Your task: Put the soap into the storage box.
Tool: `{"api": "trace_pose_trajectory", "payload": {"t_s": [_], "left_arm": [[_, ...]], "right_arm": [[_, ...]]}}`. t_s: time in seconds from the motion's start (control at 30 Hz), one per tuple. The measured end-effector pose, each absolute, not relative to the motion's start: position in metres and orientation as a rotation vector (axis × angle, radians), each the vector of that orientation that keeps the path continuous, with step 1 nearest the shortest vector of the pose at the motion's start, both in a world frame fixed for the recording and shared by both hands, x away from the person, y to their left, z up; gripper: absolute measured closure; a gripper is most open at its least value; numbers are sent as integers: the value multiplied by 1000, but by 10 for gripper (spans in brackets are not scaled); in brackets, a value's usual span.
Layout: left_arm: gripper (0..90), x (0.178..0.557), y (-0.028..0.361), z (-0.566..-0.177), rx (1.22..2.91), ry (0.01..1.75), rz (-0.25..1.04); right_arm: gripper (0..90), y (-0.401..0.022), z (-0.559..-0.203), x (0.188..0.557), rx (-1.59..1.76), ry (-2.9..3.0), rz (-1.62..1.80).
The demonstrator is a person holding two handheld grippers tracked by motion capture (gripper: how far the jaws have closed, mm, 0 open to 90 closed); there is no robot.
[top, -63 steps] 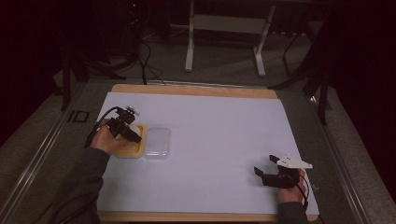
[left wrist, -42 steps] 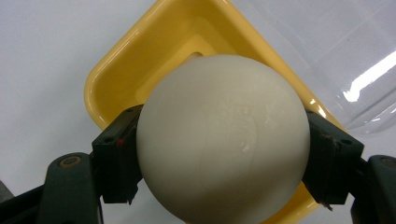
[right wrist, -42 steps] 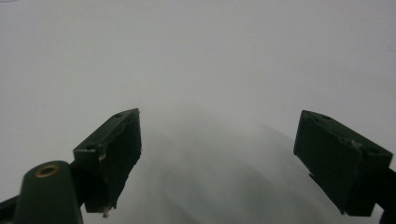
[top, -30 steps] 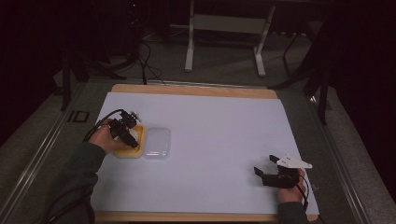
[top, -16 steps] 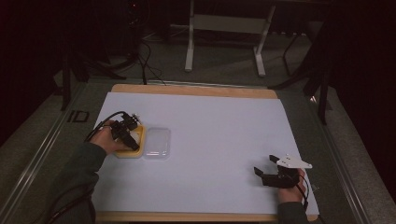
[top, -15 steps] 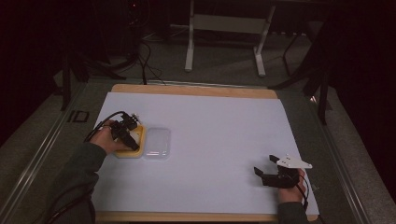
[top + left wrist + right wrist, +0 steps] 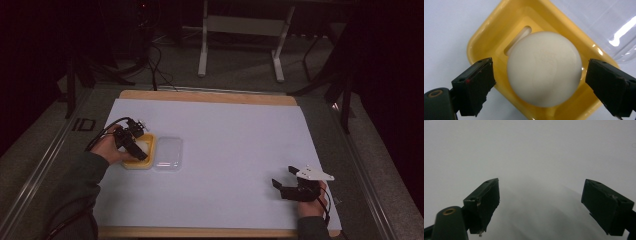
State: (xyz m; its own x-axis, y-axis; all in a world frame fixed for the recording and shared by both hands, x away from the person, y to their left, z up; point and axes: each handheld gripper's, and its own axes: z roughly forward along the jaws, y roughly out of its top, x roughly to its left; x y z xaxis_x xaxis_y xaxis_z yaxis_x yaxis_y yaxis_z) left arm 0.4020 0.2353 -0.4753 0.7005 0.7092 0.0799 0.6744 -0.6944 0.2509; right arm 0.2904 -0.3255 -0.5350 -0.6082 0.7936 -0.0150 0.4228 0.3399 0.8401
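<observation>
Both fingers (image 7: 474,85) of the left gripper (image 7: 541,87) have just opened wide and let go. Between them, not touching, sits the white ball (image 7: 544,68) in the yellow dish (image 7: 482,37).

Pretty dim room, dark all round. White-topped bench (image 7: 240,150) with a wooden edge sits on a grey floor (image 7: 240,70). A white metal stand (image 7: 240,35) and loose cables (image 7: 155,55) sit behind it.
</observation>
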Motion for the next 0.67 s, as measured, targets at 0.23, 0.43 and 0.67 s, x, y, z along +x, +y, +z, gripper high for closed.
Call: {"api": "trace_pose_trajectory", "payload": {"t_s": [0.23,0.43,0.67], "left_arm": [[160,392,241,-455,2598,1073,270],[218,381,240,-447,2559,1002,291],[294,361,229,-447,2468,925,303]], "right_arm": [[150,-325,-535,290,1068,2184,1177],[150,-325,-535,291,1070,2182,1177],[150,-326,-535,292,1084,2187,1174]]}}
